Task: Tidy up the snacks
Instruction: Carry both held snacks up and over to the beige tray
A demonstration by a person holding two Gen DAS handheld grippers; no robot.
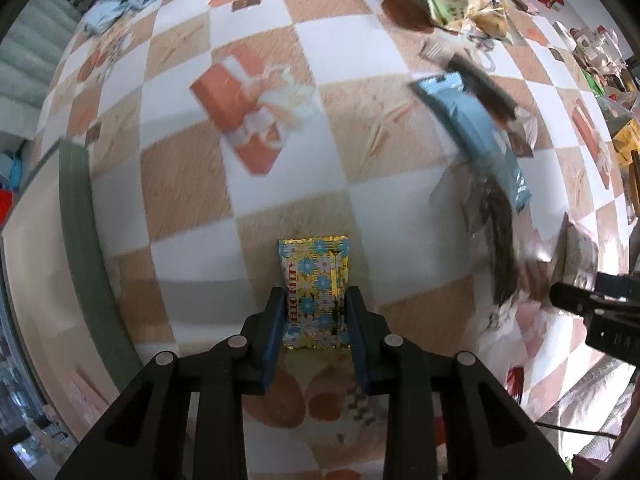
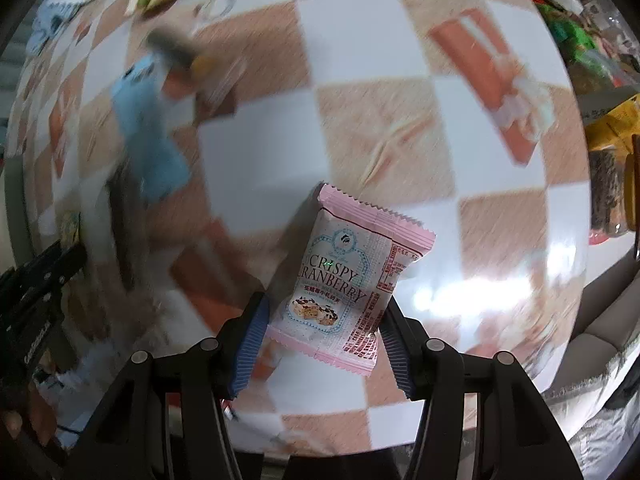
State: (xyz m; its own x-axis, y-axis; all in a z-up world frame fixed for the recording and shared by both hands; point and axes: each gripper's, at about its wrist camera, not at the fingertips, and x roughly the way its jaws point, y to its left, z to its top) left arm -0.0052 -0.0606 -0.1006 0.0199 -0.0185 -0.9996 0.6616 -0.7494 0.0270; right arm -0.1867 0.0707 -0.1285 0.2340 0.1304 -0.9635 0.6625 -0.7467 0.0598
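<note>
A checkered tablecloth (image 1: 360, 208) lay below. The left gripper (image 1: 315, 300) pointed forward, clamping a yellow flowered packet (image 1: 316, 288) between its fingers; the right gripper (image 2: 324, 316) likewise pinched a pink cranberry packet (image 2: 348, 276).

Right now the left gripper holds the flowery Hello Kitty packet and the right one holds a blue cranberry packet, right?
Not quite. The cranberry packet in the right gripper is pink, as the right wrist view shows. The left gripper does hold the Hello Kitty packet.

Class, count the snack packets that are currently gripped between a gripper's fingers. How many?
2. The yellow flowered Hello Kitty packet sits between the left gripper fingers; the pink Crispy Cranberry packet between the right gripper fingers. Other blurred packets lie loose on the table.
</note>
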